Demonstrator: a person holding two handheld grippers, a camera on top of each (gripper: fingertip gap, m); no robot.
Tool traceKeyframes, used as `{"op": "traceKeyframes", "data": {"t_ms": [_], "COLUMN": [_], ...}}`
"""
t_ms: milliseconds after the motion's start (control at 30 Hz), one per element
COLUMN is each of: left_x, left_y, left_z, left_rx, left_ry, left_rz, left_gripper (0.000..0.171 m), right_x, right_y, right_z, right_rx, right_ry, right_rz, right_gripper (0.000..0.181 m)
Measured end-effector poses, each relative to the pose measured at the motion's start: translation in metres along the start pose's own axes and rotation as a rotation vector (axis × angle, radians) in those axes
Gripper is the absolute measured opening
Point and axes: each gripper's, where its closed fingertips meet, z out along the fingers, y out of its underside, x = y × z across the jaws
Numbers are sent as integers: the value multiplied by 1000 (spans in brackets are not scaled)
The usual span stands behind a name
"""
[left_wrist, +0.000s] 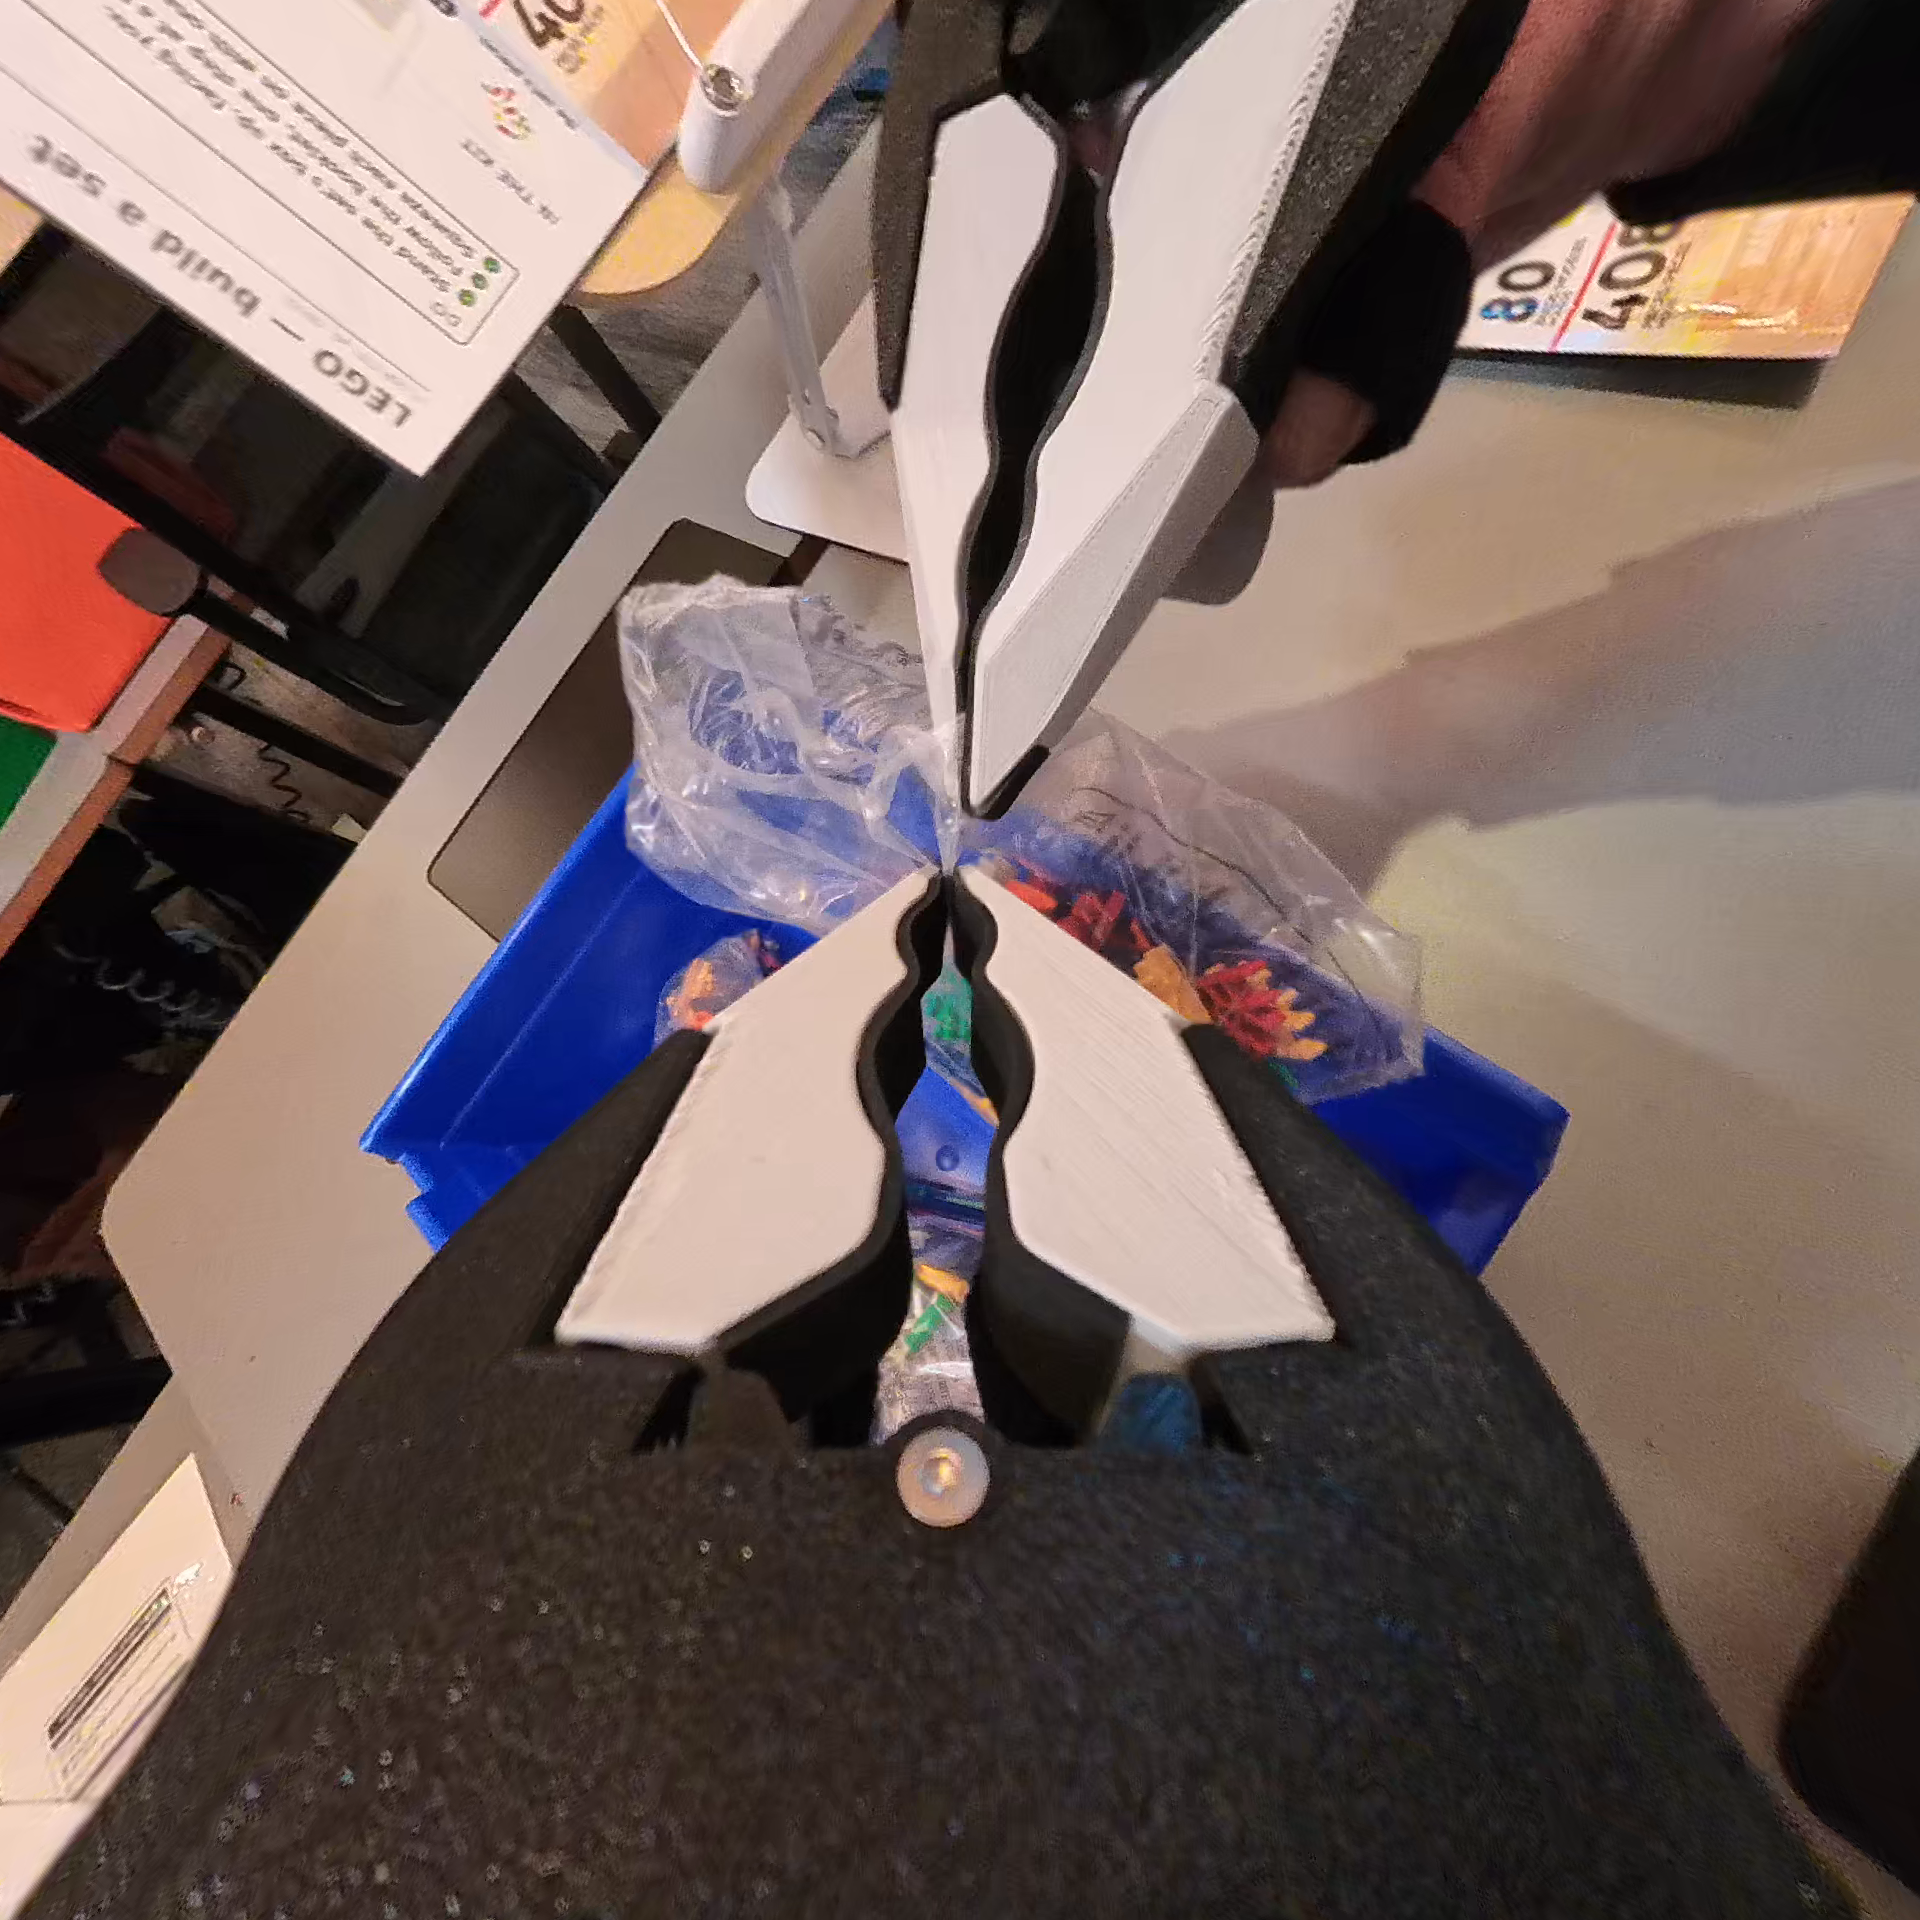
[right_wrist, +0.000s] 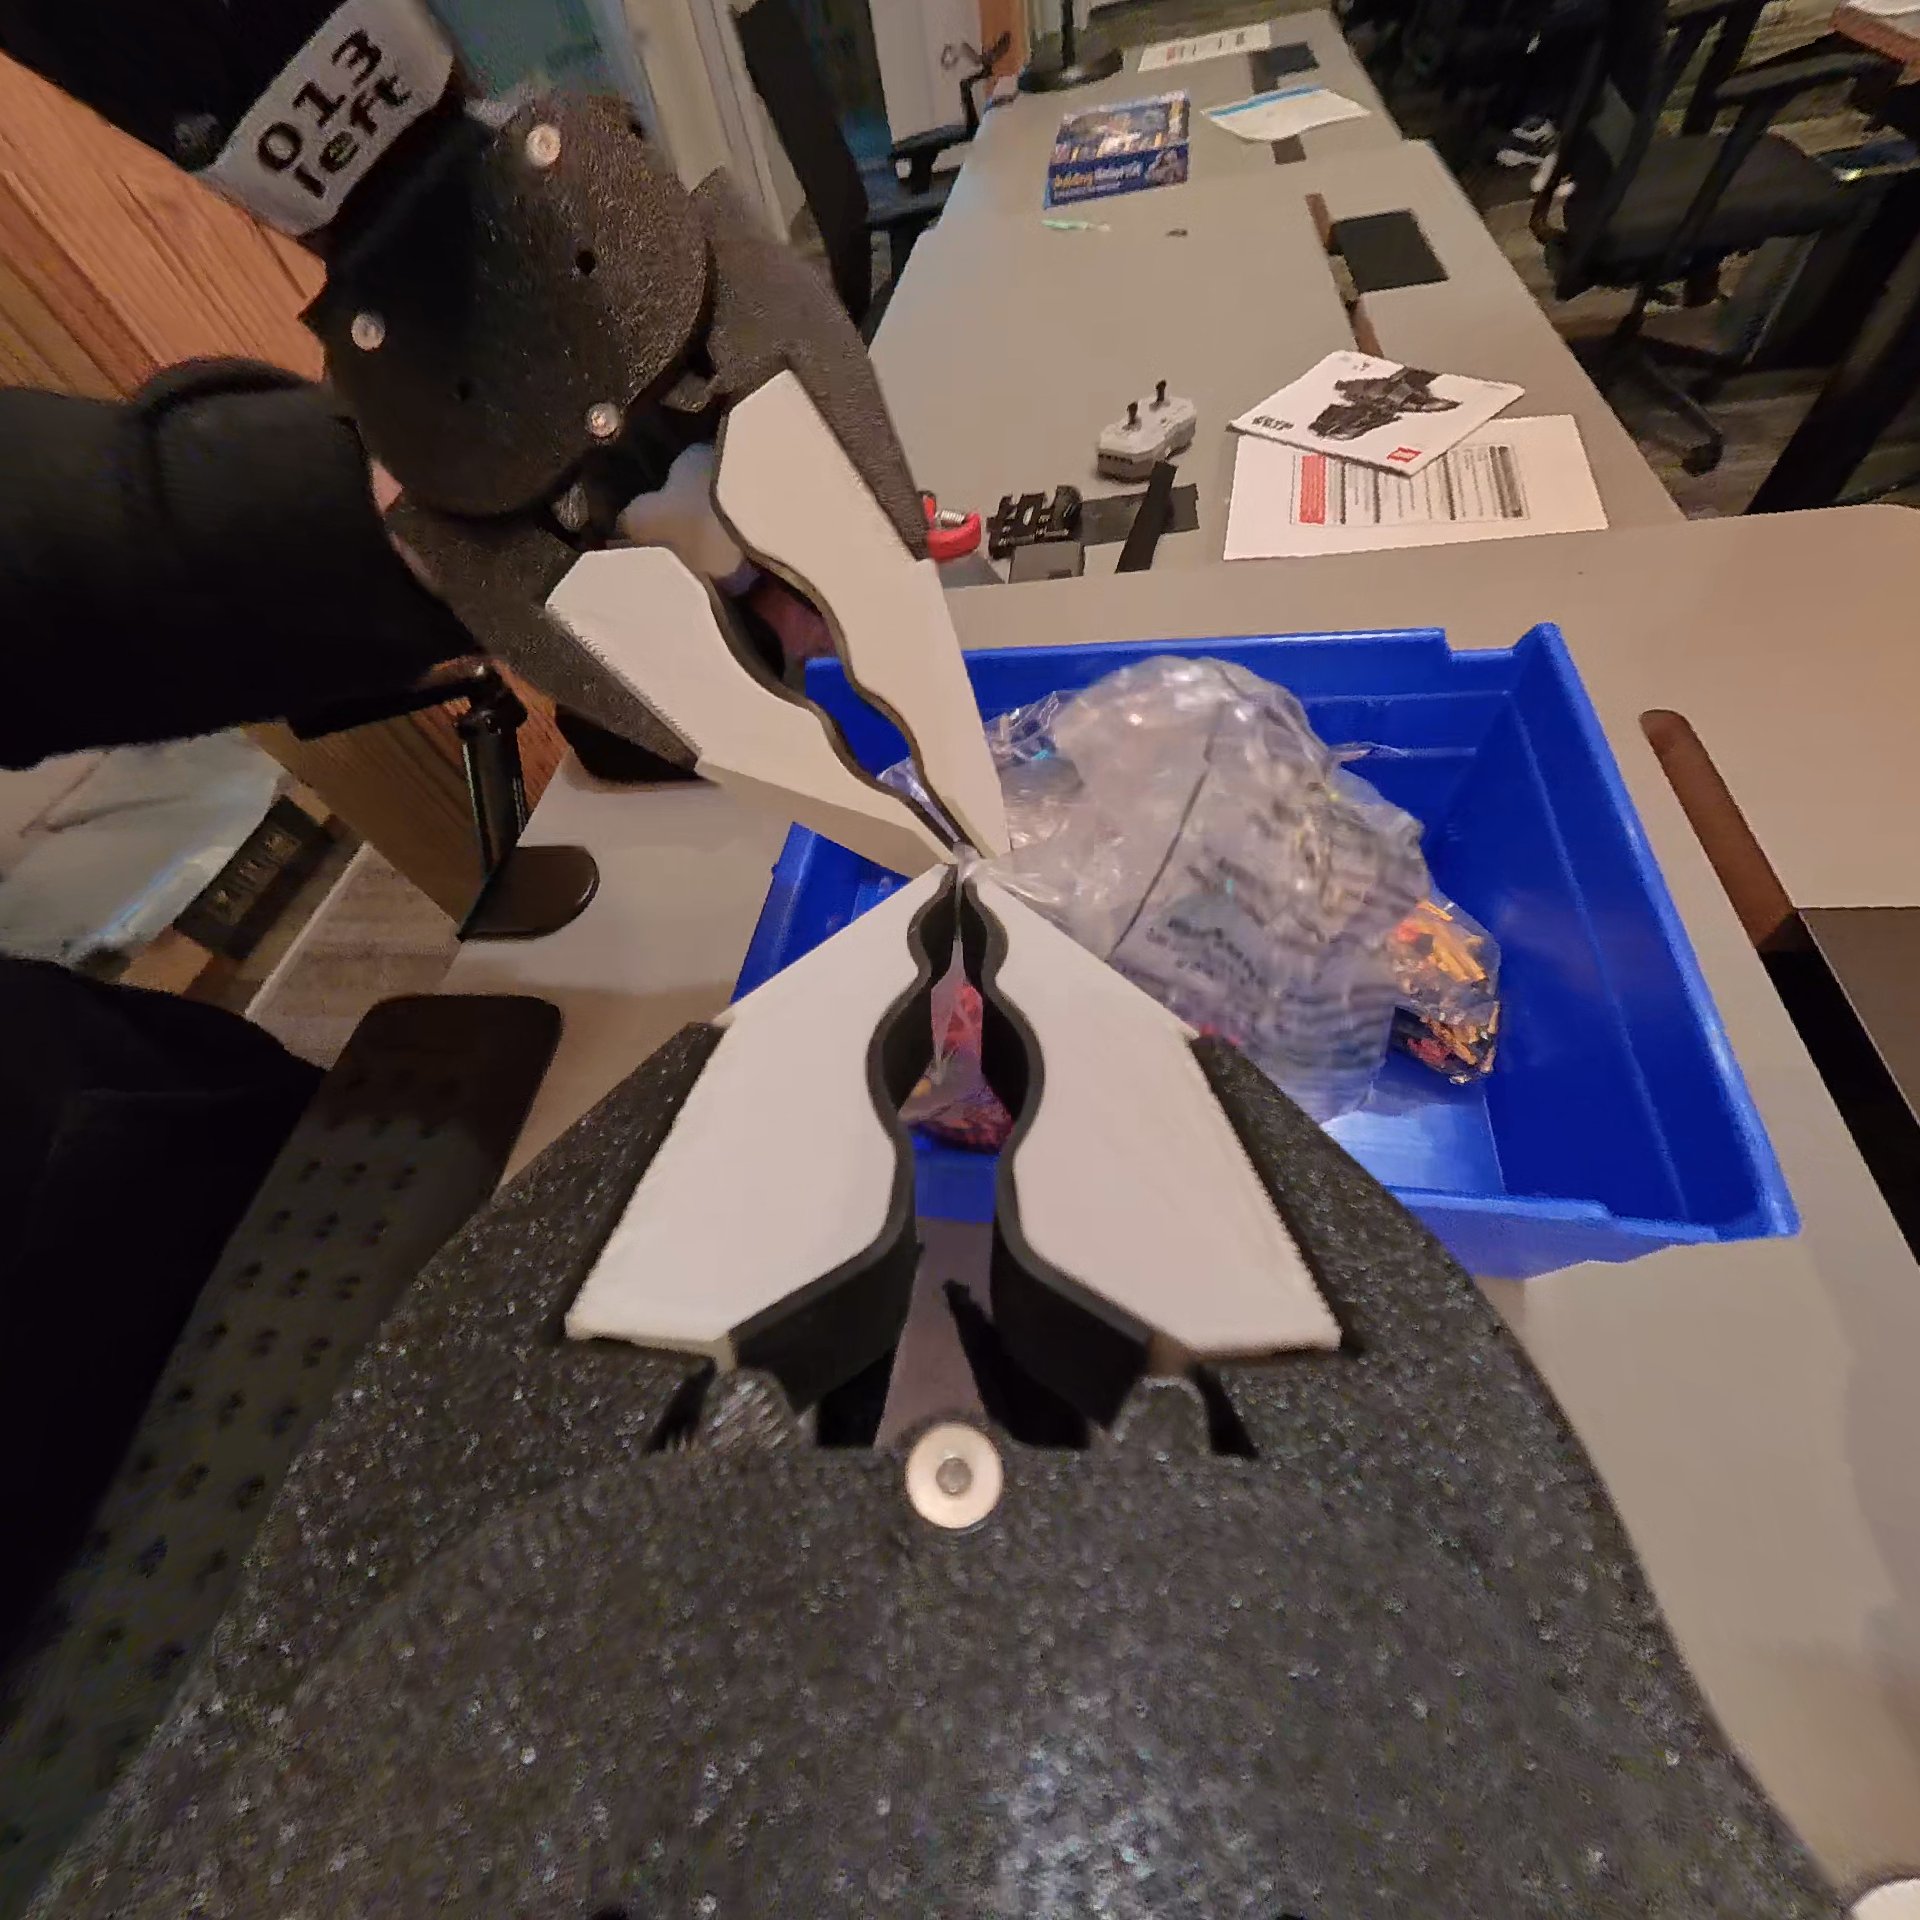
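A clear plastic bag of small coloured bricks hangs over a blue bin on the grey table. My left gripper is shut on a gathered fold of the bag's film. My right gripper is shut on the same fold, with film showing between its pads. In the left wrist view the right gripper comes down from above, tips almost touching mine. In the right wrist view the left gripper comes in from the upper left. The bag bulges to the right above the bin.
A smaller bag of bricks lies in the bin. A printed sheet and a white lamp base are at the table's far edge. Booklets, a small grey device and black parts lie on the table beyond. Only a small space, under 4 cm, lies between the two pairs of fingers.
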Motion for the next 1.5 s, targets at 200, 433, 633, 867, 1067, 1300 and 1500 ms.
{"op": "traceKeyframes", "data": {"t_ms": [200, 433, 633, 867, 1067, 1300, 1500], "left_x": [-1, 5, 10, 15, 25, 33, 32], "left_y": [5, -5, -3, 2, 17, 25, 33], "left_z": [-3, -6, -12, -7, 8, 20, 24], "left_rx": [14, 98, 131, 143, 108, 128, 115], "left_ry": [8, 77, 182, 283, 288, 290, 251], "left_rz": [-103, -180, -231, -290, -327, -368, -366], "left_gripper": [0, 0, 0, 0, 0, 0, 0], "right_x": [6, 14, 10, 17, 27, 46, 55], "right_y": [-6, -2, 1, 12, 35, 55, 61], "right_z": [-10, 2, 14, 28, 45, 64, 75], "right_rx": [20, -81, -107, -144, -240, -335, -401], "right_ry": [146, 275, 220, 242, 269, 312, 327], "right_rz": [-78, -287, -332, -285, -276, -224, -204], "right_gripper": [23, 26, 0, 0, 0, 0, 0]}}
